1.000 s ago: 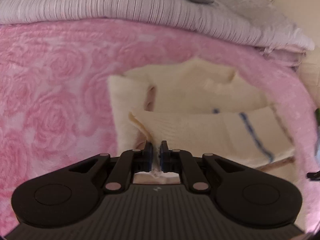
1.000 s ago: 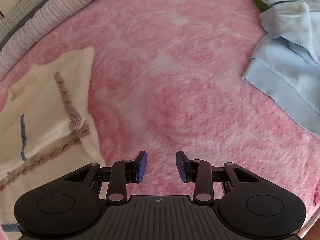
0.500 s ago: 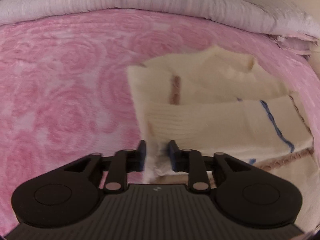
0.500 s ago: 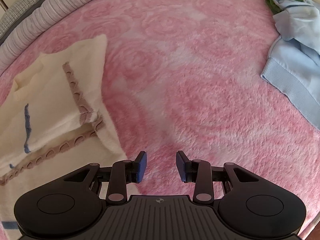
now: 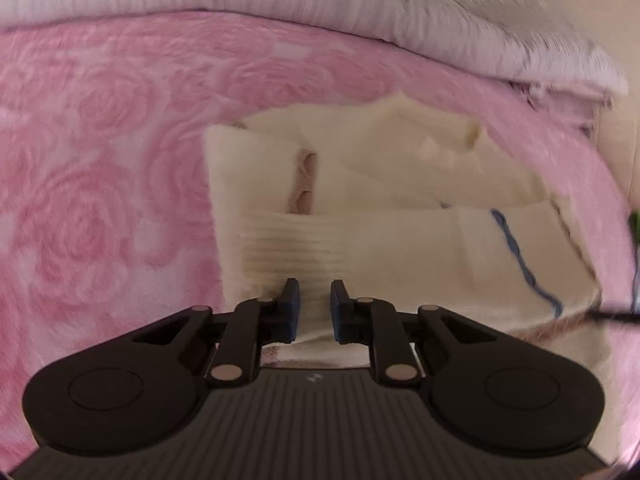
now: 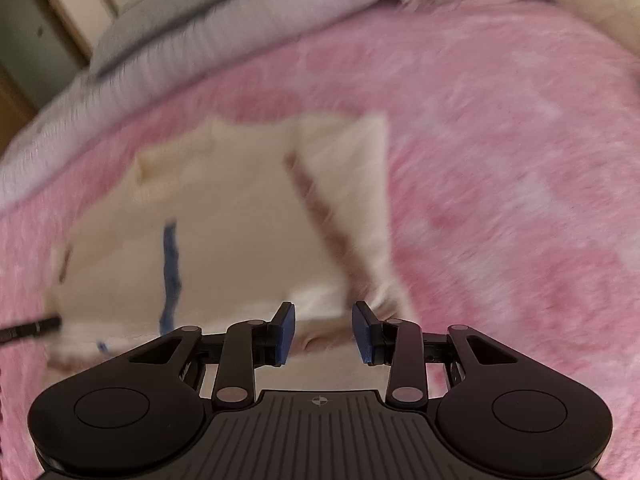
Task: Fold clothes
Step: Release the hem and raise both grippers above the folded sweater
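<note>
A cream knitted garment (image 5: 400, 232) with brown trim and a blue stitched line lies partly folded on the pink rose-patterned blanket (image 5: 100, 200). My left gripper (image 5: 315, 308) is open just over its ribbed near edge, with cloth showing between the fingers but not pinched. In the right wrist view the same cream garment (image 6: 240, 216) fills the middle. There my right gripper (image 6: 323, 330) is open above its near edge by the brown trim. Both views are blurred by motion.
A folded pale striped quilt (image 5: 280, 4) is heaped along the far side of the blanket. It also shows at the top left of the right wrist view, quilt (image 6: 160, 40), with cupboard doors (image 6: 60, 12) behind. The thin black tip (image 6: 28, 330) at left belongs to something I cannot identify.
My left gripper has opened and let go of the garment's ribbed edge. My right gripper has swung left from bare blanket to over the cream garment; the blue garment has left its view.
</note>
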Demonstrator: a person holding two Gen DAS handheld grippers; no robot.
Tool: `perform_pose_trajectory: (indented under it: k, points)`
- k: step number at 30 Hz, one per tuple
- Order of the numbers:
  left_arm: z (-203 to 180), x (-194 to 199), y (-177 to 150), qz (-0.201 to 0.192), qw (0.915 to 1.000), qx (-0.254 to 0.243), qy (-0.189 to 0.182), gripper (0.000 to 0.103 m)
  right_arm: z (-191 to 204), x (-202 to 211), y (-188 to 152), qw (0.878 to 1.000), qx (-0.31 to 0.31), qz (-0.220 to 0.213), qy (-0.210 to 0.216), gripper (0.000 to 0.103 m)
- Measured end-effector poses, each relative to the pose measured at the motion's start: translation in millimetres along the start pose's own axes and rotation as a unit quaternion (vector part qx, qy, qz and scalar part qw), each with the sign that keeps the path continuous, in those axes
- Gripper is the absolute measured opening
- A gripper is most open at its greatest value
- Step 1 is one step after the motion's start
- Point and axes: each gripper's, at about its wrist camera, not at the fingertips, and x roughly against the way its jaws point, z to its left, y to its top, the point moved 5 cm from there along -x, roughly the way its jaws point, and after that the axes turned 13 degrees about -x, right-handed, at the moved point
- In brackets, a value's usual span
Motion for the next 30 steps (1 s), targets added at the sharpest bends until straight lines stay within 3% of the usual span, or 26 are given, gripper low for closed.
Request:
perform_pose_trajectory:
  k: [3, 6, 10, 14, 18, 24, 30]
  points:
    - [2.0, 20.6, -0.6, -0.001, 1.0000, 0.007, 0.003, 0.012, -1.3, -11.8, -15.4, 0.997, 0.023, 0.031, -0.066, 0.036]
    - [-4.1, 46.8, -10.6, 0.000, 0.9997, -0.020, -0.016, 0.012, 4.3, 13.5, -26.0, 0.997, 0.030, 0.006, -0.064, 0.037]
    - [-23.7, 64.9, -50.3, 0.023, 0.9972, -0.057, -0.044, 0.012, 8.4, 36.1, -52.9, 0.997, 0.043, 0.004, -0.070, 0.037]
    - [-26.0, 65.2, -107.2, 0.087, 0.9936, -0.039, -0.060, 0.012, -6.4, 42.6, -97.4, 0.992, 0.044, 0.038, -0.113, 0.036]
    - [-26.7, 93.6, -147.7, 0.117, 0.9903, -0.029, -0.069, 0.012, -25.7, 68.4, -141.4, 0.989, 0.026, 0.051, -0.139, 0.036]
    - [-23.7, 128.6, -182.7, 0.172, 0.9839, -0.010, -0.050, 0.011, -21.9, 89.0, -151.3, 0.993, 0.038, 0.013, -0.112, 0.036]
    - [-38.5, 144.3, -162.9, 0.127, 0.9918, 0.005, 0.007, 0.021, -17.9, 109.9, -161.2, 0.995, 0.049, -0.024, -0.085, 0.037]
